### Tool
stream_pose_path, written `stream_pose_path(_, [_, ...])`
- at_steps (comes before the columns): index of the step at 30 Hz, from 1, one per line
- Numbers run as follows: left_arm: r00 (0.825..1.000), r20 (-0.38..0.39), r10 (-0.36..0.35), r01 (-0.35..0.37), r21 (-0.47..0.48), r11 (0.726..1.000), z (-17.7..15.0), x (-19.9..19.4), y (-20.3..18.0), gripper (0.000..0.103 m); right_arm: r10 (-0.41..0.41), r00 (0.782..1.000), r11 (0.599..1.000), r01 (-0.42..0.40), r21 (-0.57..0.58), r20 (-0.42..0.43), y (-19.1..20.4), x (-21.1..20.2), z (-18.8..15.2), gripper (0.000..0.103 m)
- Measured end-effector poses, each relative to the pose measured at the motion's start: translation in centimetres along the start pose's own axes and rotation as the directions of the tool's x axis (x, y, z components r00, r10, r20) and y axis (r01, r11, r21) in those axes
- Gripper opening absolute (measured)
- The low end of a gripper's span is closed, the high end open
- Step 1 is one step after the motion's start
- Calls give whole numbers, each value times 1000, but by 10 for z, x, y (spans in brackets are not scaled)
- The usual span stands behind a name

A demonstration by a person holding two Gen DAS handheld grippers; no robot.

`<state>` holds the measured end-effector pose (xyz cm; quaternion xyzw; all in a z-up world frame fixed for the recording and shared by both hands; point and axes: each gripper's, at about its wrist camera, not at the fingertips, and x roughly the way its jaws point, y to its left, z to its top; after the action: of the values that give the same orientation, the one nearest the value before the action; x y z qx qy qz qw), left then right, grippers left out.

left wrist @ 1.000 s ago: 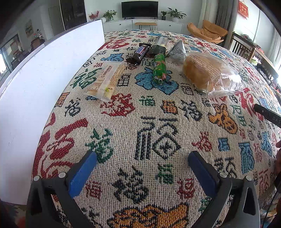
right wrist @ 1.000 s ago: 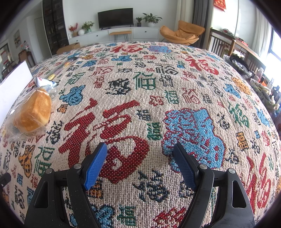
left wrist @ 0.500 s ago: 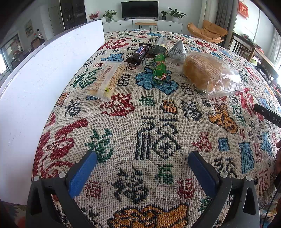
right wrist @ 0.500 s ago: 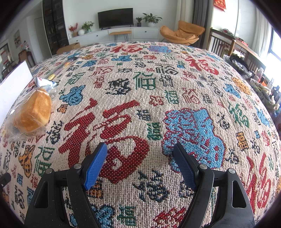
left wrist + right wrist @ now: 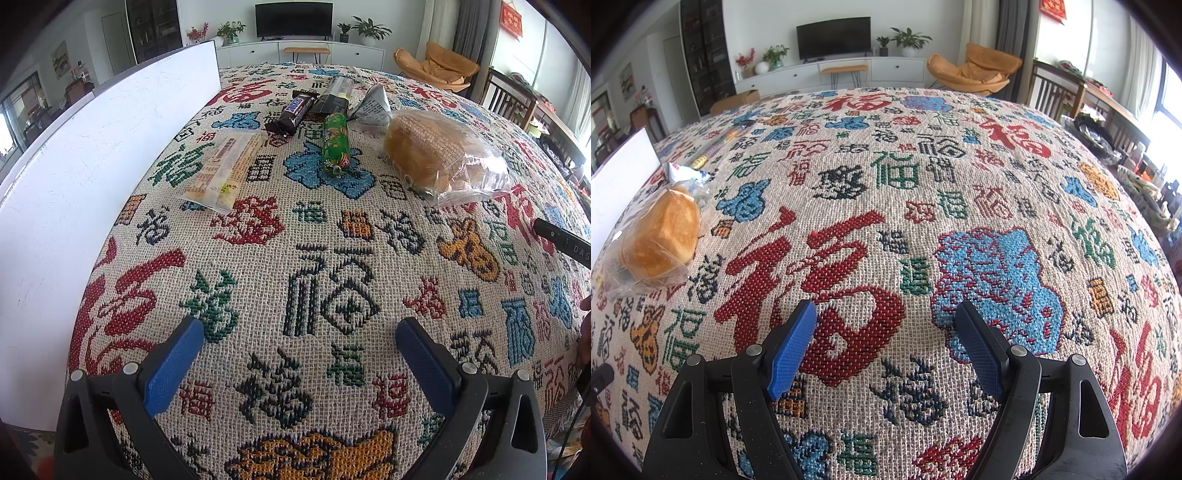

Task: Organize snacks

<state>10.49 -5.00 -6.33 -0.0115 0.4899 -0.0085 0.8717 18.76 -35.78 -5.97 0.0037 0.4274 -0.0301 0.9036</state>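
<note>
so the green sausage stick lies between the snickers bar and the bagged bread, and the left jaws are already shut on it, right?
Not quite. The green sausage stick does lie between the Snickers bar and the bagged bread, but the left gripper is open and empty, well short of it, as the left wrist view shows.

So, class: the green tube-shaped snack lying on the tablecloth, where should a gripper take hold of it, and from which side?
Grip the green tube snack across its middle, coming down from above with the pads on its two long sides. It lies flat, pointing away from the left gripper, narrow and rounded. The crimped ends look too thin to hold well.
</note>
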Motion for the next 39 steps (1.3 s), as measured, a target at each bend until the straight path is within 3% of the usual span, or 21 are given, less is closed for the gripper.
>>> stream_pose_path(11, [1000,-3,-5,5,-6,1000,0,-1,1,103,0,1000,1000,0,1,0,0,0,0,80])
stream_pose_path(14, [997,22,-69,70,-53,996,-3,-13,11,103,0,1000,1000,0,1,0,-1,0,0,80])
stream_pose_path(17, [976,146,-160,179,-128,975,-4,-40,32,103,1,1000,1000,-1,1,0,-1,0,0,80])
stream_pose_path(20, [948,250,-199,255,-216,943,-8,-57,56,103,1,1000,1000,-1,1,0,0,0,0,80])
stream_pose_path(24, [939,257,-230,310,-336,889,-8,-49,83,103,1,1000,1000,-1,2,0,0,0,0,80])
stream_pose_path(27, [941,240,-238,315,-370,874,-6,-44,89,102,2,1000,1000,-2,2,0,0,0,0,81])
stream_pose_path(29, [946,231,-227,299,-353,887,2,-44,89,102,2,1000,1000,-2,2,1,0,0,0,81])
stream_pose_path(34, [981,137,-138,166,-213,963,52,-27,83,98,2,1000,1000,-2,2,1,0,0,0,81])
stream_pose_path(39, [998,17,-67,69,-137,988,100,19,81,94,3,1000,1000,-3,3,1,-1,0,0,81])
